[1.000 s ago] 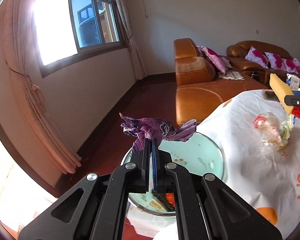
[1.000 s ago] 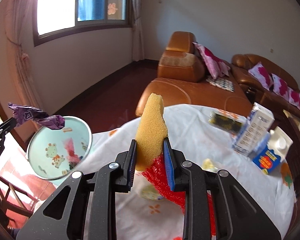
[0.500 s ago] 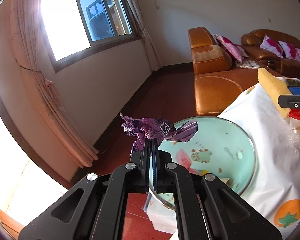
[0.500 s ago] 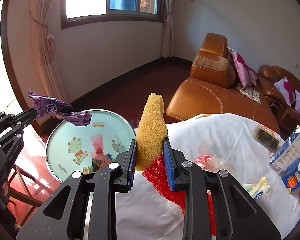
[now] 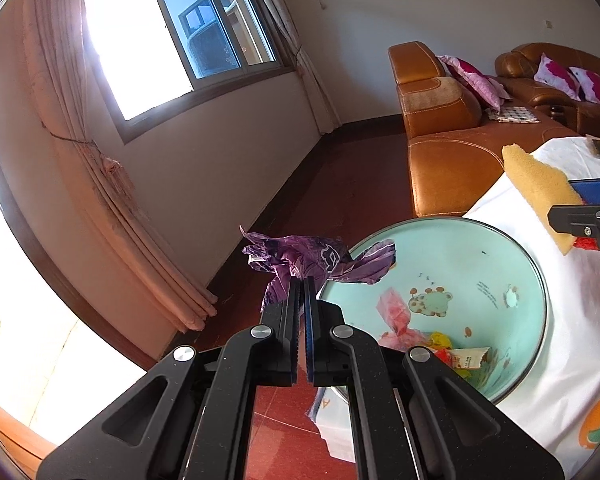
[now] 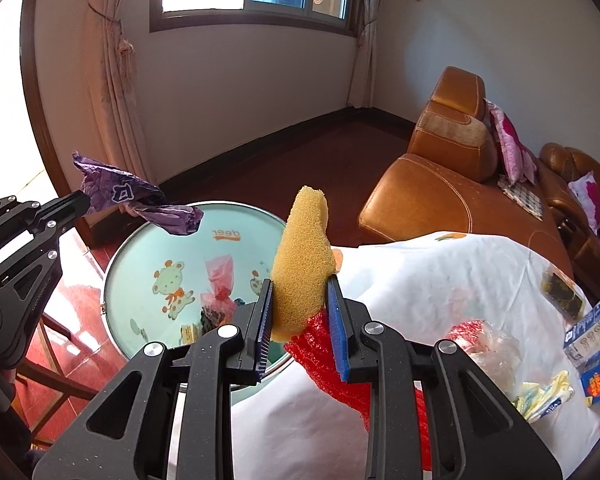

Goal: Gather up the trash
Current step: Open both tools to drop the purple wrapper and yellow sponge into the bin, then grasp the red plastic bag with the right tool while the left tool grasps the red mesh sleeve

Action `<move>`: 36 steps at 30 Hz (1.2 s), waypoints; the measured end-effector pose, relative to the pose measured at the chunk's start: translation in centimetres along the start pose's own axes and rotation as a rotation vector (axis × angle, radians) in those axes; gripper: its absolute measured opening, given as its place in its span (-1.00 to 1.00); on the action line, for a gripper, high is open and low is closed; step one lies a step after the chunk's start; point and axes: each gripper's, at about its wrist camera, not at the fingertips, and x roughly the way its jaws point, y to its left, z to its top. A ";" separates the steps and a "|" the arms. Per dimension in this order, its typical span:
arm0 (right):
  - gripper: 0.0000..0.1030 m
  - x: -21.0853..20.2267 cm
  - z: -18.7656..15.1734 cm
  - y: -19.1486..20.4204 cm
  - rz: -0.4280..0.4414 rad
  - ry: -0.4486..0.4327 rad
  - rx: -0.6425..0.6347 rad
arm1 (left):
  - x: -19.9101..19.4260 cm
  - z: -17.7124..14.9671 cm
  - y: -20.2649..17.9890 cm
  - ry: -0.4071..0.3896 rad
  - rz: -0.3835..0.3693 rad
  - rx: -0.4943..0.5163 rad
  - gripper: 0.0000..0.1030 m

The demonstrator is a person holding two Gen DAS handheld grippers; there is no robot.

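My left gripper point(image 5: 299, 280) is shut on a crumpled purple wrapper point(image 5: 316, 258), held over the left rim of a light-green basin point(image 5: 512, 256) that holds several scraps. The wrapper point(image 6: 136, 200) and left gripper point(image 6: 85, 201) also show in the right wrist view, above the basin point(image 6: 148, 256). My right gripper point(image 6: 300, 300) is shut on a yellow sponge point(image 6: 302, 264) together with red mesh netting point(image 6: 328, 348), at the basin's right edge. The sponge point(image 5: 540, 188) shows at the right of the left wrist view.
A table with a white printed cloth point(image 6: 440, 280) carries a clear bag with red netting point(image 6: 484, 344), a blue-white carton point(image 6: 596, 328), a dark packet point(image 6: 564, 296) and a crumpled wrapper point(image 6: 548, 396). An orange leather sofa point(image 6: 452, 184) stands behind. Curtains point(image 5: 112, 200) hang at left.
Both grippers have moved closer to the basin; it looms larger in both views. The purple wrapper now hangs over the basin's rim and the sponge sits at its edge.
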 end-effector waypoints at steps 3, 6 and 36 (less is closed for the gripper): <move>-0.49 0.1 0.1 0.2 0.005 0.001 -0.007 | 0.1 -0.1 0.0 0.001 -0.006 -0.001 -0.97; -0.49 0.0 0.1 0.4 0.009 0.001 -0.010 | 0.1 0.0 -0.1 0.001 -0.006 0.001 -0.97; 0.00 -4.8 -2.3 -2.3 -0.032 -0.031 0.091 | -1.6 0.2 -2.2 -0.034 -0.092 -0.023 0.12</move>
